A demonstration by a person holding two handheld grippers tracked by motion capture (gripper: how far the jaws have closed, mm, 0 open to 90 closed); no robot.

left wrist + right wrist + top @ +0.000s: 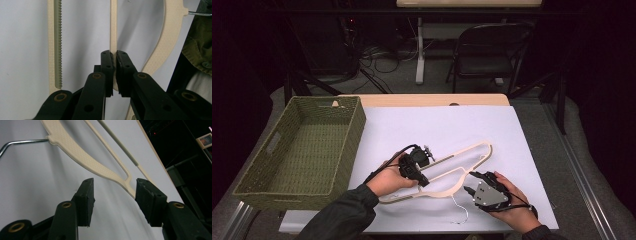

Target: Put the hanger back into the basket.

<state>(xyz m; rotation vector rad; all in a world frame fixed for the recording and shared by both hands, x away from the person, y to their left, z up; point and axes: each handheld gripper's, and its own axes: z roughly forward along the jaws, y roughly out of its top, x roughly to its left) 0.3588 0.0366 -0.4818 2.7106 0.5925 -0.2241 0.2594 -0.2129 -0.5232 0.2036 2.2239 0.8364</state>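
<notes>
A cream plastic hanger point(432, 195) lies flat on the white tabletop point(437, 120), its wire hook point(459, 212) pointing toward the front edge. My left gripper point(423, 179) is shut on the hanger's thin inner bar point(113, 30), both pads pressed against it, with the toothed bar point(55, 37) to one side. My right gripper point(473, 181) is held just above the table beside the hanger's broad arm point(82, 155). Its jaws stand wide open with nothing between them point(113, 188), and the arm's narrow end runs close to one pad point(147, 195). The hook point(22, 142) shows at upper left in the right gripper view.
A woven green basket point(357, 125) stands at the table's left side, close to the left hand. Behind the table are a folding chair point(487, 50) and cables on the floor. White tabletop stretches to the right and back of the hanger.
</notes>
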